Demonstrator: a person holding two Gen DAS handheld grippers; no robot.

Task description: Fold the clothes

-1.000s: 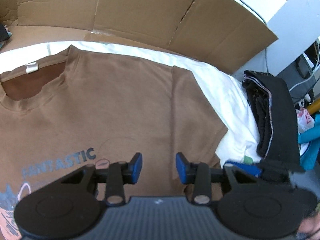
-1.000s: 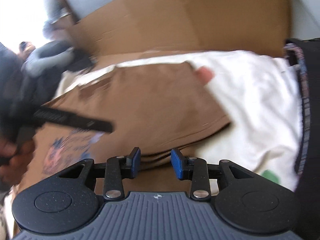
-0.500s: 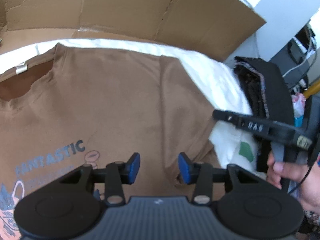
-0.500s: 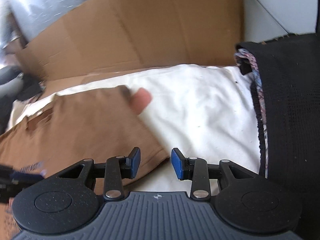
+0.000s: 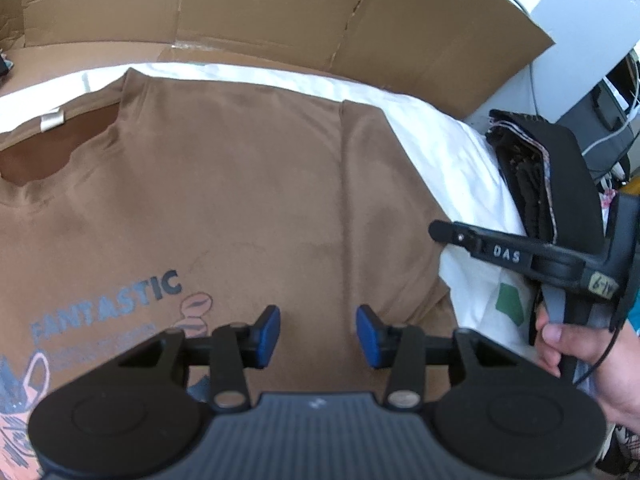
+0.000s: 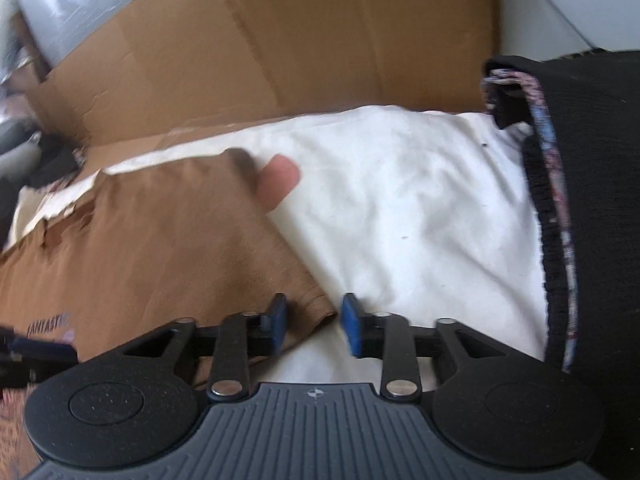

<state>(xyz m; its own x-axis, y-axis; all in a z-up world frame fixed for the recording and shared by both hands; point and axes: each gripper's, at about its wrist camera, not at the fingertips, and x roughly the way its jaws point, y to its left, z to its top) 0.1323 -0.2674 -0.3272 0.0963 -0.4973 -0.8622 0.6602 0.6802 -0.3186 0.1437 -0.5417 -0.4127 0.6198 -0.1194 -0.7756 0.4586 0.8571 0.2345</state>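
Brown T-shirt (image 5: 224, 208) lies spread flat, print side up, over a white sheet (image 5: 452, 160), filling the left wrist view from nine o'clock through the centre; its collar sits at ten o'clock and one short sleeve reaches toward three o'clock. Cardboard panels (image 5: 280, 8) stand behind the sheet across twelve o'clock. A stack of dark folded clothes (image 5: 560, 184) sits at the sheet's edge, at about two to three o'clock.

The left gripper (image 5: 318, 336) hovers low over the shirt's chest at six o'clock, jaws open with only flat cloth showing beneath the gap, nothing pinched. The right gripper (image 6: 313, 330), held by a hand (image 5: 580, 344) at four o'clock in the left wrist view, is at the sleeve's hem corner (image 6: 312, 304). Its jaws have just been closing; the corner lies between them, yet a gap still shows on the sheet side, so they stand partly open, not clamped. A fingertip (image 6: 278, 180) shows at eleven o'clock in the right wrist view, at the sleeve's far edge. Blue lettering, "FANTASTIC" (image 5: 108, 304), sits at eight o'clock.
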